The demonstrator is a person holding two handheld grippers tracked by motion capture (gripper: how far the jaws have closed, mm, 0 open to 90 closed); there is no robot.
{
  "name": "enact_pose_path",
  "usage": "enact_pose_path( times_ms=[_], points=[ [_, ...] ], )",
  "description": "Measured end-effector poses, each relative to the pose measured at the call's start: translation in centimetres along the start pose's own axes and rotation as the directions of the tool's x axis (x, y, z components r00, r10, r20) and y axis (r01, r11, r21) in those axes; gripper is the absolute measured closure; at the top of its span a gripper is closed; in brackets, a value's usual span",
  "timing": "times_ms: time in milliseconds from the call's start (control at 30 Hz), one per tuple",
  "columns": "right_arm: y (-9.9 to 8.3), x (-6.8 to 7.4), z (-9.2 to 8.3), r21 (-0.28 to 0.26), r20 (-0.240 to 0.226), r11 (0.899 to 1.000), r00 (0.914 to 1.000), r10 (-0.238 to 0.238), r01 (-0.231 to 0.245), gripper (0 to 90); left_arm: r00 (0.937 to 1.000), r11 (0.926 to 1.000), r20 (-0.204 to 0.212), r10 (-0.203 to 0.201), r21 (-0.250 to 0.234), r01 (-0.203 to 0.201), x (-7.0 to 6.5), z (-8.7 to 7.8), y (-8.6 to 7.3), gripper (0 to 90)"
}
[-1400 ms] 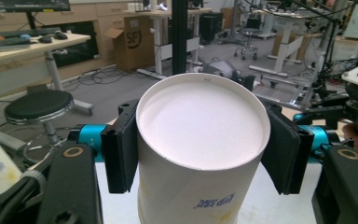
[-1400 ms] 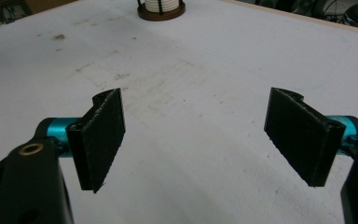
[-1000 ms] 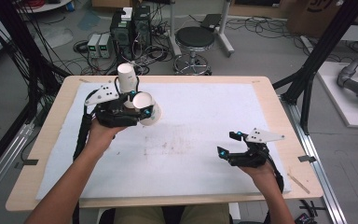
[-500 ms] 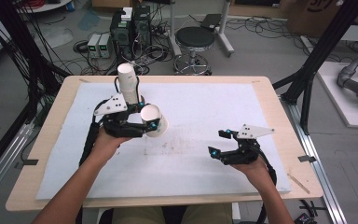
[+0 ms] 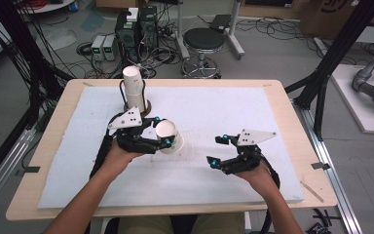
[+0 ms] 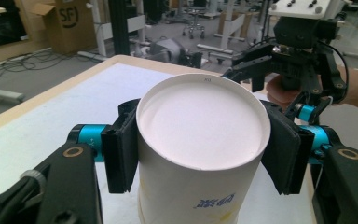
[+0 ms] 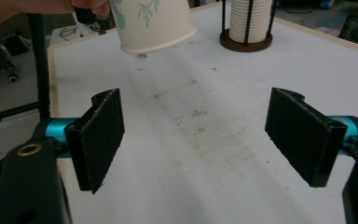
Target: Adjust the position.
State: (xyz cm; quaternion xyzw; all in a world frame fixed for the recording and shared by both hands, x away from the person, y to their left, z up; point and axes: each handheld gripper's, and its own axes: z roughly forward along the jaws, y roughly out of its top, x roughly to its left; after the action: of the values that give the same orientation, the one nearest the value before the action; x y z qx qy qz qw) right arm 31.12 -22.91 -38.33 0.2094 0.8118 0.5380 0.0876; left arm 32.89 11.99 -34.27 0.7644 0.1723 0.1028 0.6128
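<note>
High view: left tongs (image 5: 163, 131) carried the gripped cup (image 5: 169, 136) nearer the wide-open right tongs (image 5: 218, 149).

Cup stack (image 5: 134, 91) beyond bare mat (image 5: 214, 117)

high view looks down over the table (image 5: 272, 97); both gripper views sit low, close, sharing the paper cup (image 6: 200, 154).

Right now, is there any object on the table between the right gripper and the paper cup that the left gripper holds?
No, nothing visible. The left gripper is shut on the paper cup. The right gripper is open, and between it and the cup lies bare white mat. The cup stack in its holder stands farther back, out of the way.
</note>
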Motion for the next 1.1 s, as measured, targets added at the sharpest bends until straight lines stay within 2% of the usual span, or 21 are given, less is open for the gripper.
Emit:
enact_pose_path(
  times_ms=[267, 533, 733, 800, 1100],
  points=[
    [0.3, 0.4, 0.9, -0.012, -0.051, 1.000, 0.9983, -0.028, 0.027, 19.9, 0.9980, 0.9999, 0.063, 0.008, 0.013, -0.009, -0.5, 1.2, -0.1, 36.4],
    [0.8, 0.7, 2.2, 0.003, -0.093, 0.999, 0.9944, -0.050, 0.050, 19.9, 0.9924, 0.9992, 0.123, 0.010, 0.038, -0.015, -1.0, 2.3, -0.3, 36.4],
    [1.1, 0.9, 3.1, 0.010, -0.124, 0.998, 0.9902, -0.064, 0.066, 19.9, 0.9848, 0.9985, 0.173, 0.015, 0.049, -0.023, -1.3, 3.0, -0.3, 36.4],
    [1.1, 1.0, 3.3, 0.016, -0.144, 0.998, 0.9882, -0.053, 0.056, 19.9, 0.9819, 0.9987, 0.189, 0.012, 0.047, -0.021, -1.5, 3.2, -0.3, 36.4],
    [1.2, 1.2, 4.2, 0.018, -0.176, 0.997, 0.9817, -0.072, 0.077, 19.9, 0.9739, 0.9981, 0.226, 0.014, 0.055, -0.028, -1.9, 4.2, -0.4, 36.4]
  ],
)
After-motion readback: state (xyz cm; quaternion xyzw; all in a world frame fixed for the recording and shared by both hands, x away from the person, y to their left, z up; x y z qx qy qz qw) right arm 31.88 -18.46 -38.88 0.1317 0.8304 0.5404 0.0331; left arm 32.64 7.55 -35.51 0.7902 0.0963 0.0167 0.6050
